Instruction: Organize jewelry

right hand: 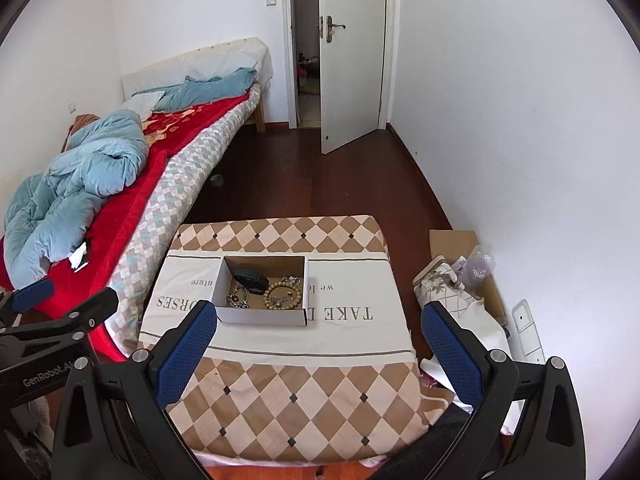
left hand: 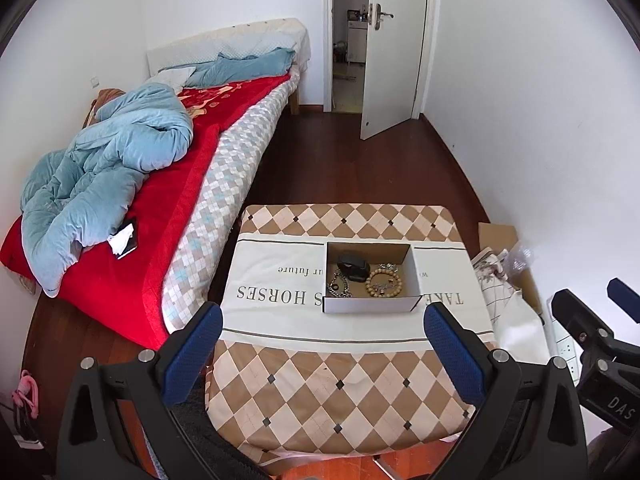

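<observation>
A shallow white cardboard box (left hand: 370,304) (right hand: 262,317) sits in the middle of a cloth-covered table (left hand: 332,384) (right hand: 296,384). Inside lie a wooden bead bracelet (left hand: 383,282) (right hand: 281,293), a silver chain (left hand: 339,286) (right hand: 238,299), a black oval item (left hand: 352,267) (right hand: 250,278) and a small silver piece (left hand: 387,267) (right hand: 291,280). My left gripper (left hand: 324,332) is open and empty, near the table's front, short of the box. My right gripper (right hand: 320,330) is open and empty, to the box's right; it also shows at the right edge of the left wrist view (left hand: 592,320).
A bed (left hand: 168,184) (right hand: 120,184) with red blanket and blue duvet runs along the left. A phone (left hand: 126,238) lies on it. Cardboard, cloth and plastic wrap (left hand: 508,276) (right hand: 460,280) lie on the floor right of the table. A door (left hand: 394,48) stands open ahead.
</observation>
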`<state>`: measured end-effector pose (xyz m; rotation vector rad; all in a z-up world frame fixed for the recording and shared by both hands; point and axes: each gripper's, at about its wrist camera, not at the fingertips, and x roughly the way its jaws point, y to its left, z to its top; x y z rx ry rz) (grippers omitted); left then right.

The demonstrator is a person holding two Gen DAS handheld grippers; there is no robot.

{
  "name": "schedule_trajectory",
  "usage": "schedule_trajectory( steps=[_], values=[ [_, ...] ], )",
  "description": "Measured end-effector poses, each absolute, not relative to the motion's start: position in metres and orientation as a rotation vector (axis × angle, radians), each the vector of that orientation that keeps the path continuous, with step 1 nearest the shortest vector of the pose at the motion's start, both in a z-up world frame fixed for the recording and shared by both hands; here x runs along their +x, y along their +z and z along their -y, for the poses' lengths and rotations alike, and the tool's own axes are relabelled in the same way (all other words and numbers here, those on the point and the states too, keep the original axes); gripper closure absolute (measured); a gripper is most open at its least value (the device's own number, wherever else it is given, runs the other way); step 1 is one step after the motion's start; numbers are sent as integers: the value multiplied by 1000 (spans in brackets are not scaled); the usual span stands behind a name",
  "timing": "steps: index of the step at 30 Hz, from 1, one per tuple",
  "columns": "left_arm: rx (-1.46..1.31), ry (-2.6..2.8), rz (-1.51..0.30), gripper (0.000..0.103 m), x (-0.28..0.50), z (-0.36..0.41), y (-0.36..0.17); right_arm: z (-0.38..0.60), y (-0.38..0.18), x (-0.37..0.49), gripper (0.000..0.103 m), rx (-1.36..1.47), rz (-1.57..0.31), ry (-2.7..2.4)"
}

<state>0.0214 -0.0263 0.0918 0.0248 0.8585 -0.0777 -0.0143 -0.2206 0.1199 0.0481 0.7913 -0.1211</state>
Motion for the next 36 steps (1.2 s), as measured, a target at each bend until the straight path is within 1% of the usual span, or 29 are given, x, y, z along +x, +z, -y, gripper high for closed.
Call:
schedule_trajectory(
  steps=[7, 15, 22, 36],
  values=[
    [4, -84, -864, 0, 6, 22, 106, 220, 138, -32, 0, 55, -792, -125],
    [12, -87, -885, 0, 6, 20, 104, 220, 139, -35, 0, 60, -814, -124],
    [26, -71, -891, 0, 25, 24, 93, 226, 128, -13, 0, 59, -825, -150],
    [66, -30, -914, 0, 86, 32, 69, 232, 94, 56, 0, 49, -863, -177]
  ],
)
